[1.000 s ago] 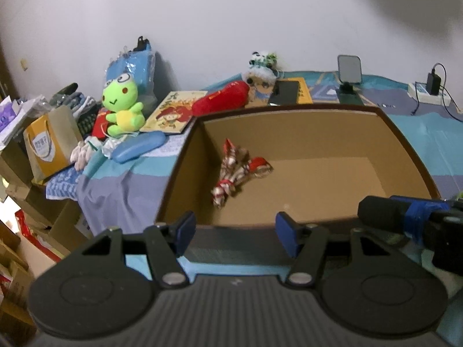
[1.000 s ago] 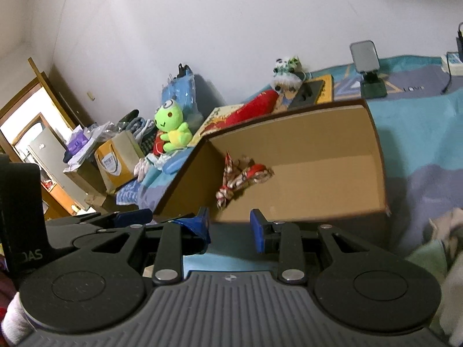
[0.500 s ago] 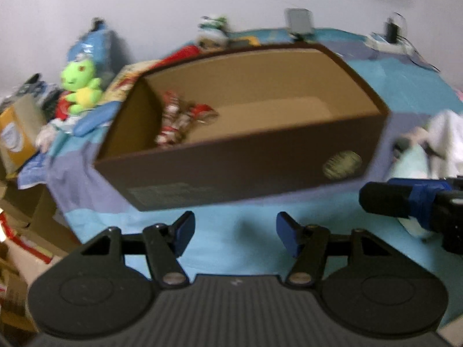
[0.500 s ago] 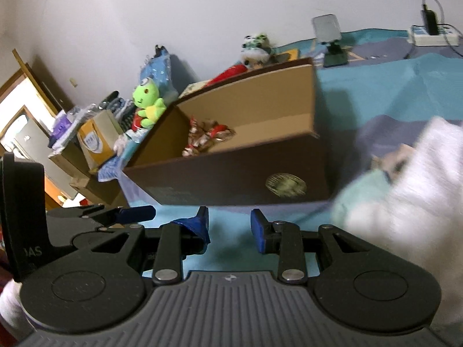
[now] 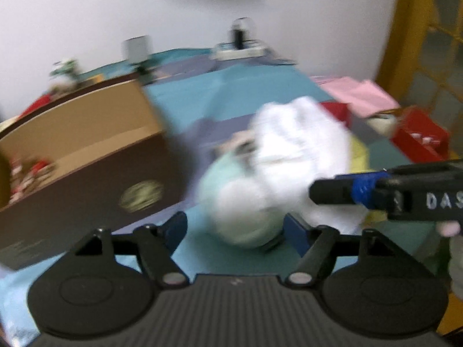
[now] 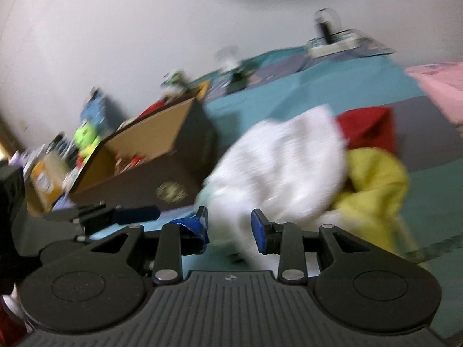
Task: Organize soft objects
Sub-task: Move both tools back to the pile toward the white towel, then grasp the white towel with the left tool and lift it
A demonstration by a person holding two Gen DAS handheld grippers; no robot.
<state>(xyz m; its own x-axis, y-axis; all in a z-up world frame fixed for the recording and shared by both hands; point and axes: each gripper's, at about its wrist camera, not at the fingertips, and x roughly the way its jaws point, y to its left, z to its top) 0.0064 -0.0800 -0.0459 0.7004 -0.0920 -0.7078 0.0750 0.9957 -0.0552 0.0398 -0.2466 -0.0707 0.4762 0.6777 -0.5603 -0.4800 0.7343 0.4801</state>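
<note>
Both views are smeared by motion. In the left wrist view the left gripper [image 5: 234, 228] has its jaws spread wide and opening, with the pale green and white plush [image 5: 260, 179] lying between the tips at 12 o'clock; the blur hides whether the pads touch it. The box [image 5: 95, 190] sits at 10 o'clock, its dark near wall and right corner just beside the plush, leaving only a narrow strip of blue bedcover [image 5: 237, 86] between them. The right gripper [image 5: 347, 195] reaches in from 3 o'clock over the plush's right side. In the right wrist view the right gripper [image 6: 230, 227] has its jaws opening, a white fold of the plush [image 6: 283, 167] hanging between them, contact unclear. A yellow cloth [image 6: 376, 185] lies against the plush at 2 o'clock, a red box [image 6: 367, 127] behind it at 1 o'clock, pink sheets [image 6: 439, 84] farther right. Open bedcover stretches beyond toward the wall at 12 o'clock. A second ago both cameras looked into the box at the red-and-white toy; since then they have swung right and down onto the plush, and the left jaws have widened.
</note>
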